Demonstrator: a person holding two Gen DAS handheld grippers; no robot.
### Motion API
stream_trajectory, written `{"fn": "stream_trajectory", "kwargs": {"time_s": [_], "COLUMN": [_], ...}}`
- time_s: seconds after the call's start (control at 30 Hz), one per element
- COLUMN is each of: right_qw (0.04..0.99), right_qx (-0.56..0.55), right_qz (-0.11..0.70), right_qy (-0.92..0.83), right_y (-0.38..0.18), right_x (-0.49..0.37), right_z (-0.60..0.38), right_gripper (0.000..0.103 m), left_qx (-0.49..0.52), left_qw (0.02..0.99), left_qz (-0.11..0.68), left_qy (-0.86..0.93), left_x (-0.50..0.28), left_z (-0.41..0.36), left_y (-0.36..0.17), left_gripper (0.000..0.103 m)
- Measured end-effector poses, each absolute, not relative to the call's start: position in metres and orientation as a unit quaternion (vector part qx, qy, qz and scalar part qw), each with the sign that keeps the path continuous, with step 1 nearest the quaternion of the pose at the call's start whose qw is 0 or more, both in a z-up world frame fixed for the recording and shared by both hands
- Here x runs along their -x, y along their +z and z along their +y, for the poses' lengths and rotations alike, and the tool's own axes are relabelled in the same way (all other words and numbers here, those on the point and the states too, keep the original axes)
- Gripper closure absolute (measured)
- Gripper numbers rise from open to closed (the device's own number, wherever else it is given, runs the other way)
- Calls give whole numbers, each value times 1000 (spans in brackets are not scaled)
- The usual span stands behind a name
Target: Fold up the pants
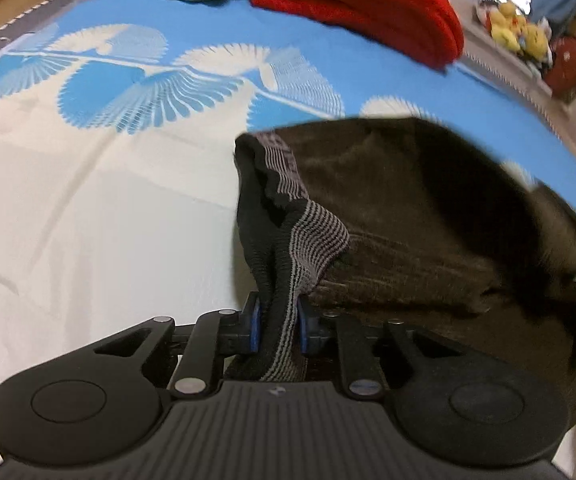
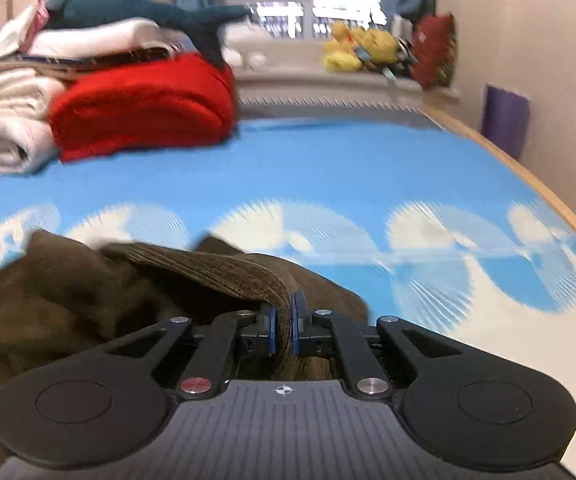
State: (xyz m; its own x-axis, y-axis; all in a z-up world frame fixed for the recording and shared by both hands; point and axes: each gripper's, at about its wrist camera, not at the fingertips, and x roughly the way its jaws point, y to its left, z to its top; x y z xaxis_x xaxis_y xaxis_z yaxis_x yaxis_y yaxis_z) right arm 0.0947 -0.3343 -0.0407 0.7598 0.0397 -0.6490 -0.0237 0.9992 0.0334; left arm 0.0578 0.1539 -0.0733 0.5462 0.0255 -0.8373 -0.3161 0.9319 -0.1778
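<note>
The dark brown pants (image 1: 408, 208) hang bunched above the blue and white bedsheet (image 1: 87, 184). My left gripper (image 1: 279, 320) is shut on their striped grey and black waistband (image 1: 308, 236), which runs down between the blue pads. In the right wrist view the pants (image 2: 67, 304) spread to the left, and my right gripper (image 2: 283, 320) is shut on a ribbed brown fold of them (image 2: 239, 276). Both views are blurred.
A folded red blanket (image 2: 143, 104) and stacked white bedding (image 2: 3, 120) lie at the head of the bed (image 2: 368, 168). A dark plush shark (image 2: 147, 12) tops the stack. Yellow plush toys (image 2: 364, 46) sit on the windowsill. The bed's wooden edge (image 2: 548, 184) runs along the right.
</note>
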Motion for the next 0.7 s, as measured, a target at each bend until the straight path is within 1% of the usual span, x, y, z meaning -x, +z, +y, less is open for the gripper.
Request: {"fn": "stream_trajectory", "kwargs": {"time_s": [0.17,0.23,0.27,0.3,0.37,0.4,0.43,0.47,0.5,0.53,0.57,0.7], "right_qw": [873,868,874,885,909,918,929,939,950,956,957,948], "right_qx": [-16,-10,-1,5,10,13,21,36,60,83,103,143], "right_qz": [488,496,485,464,412,389,359,330,295,268,258,256], "right_qy": [3,21,29,38,63,74,83,87,85,83,82,123], "right_y": [-95,-106,-105,-100,-86,-83,-78,-74,-71,-70,-71,-78], "right_x": [-62,-52,-50,-48,-47,-43,-43,-43,-44,-43,-49,-75], "right_z": [-384,-385,-384,-381,-379,-375,-371,-365,-355,-346,-338,-300], "right_gripper": [96,95,94,91,89,82,70,63,53,52,52,52], "left_qx": [137,126,122,114,100,100,103,107,110,113,112,102], "left_qw": [856,850,847,840,829,828,827,827,825,822,820,815], "left_qz": [487,498,505,516,535,538,538,538,540,544,547,557], "left_qy": [110,115,116,119,124,124,124,124,125,125,125,126], "left_x": [-55,-56,-56,-57,-61,-62,-63,-63,-64,-65,-66,-73], "left_z": [146,142,144,143,142,143,144,146,147,147,147,146], "left_y": [-72,-78,-83,-90,-98,-99,-99,-100,-101,-104,-106,-113], "left_gripper": [83,82,81,80,76,75,75,72,71,68,65,56]}}
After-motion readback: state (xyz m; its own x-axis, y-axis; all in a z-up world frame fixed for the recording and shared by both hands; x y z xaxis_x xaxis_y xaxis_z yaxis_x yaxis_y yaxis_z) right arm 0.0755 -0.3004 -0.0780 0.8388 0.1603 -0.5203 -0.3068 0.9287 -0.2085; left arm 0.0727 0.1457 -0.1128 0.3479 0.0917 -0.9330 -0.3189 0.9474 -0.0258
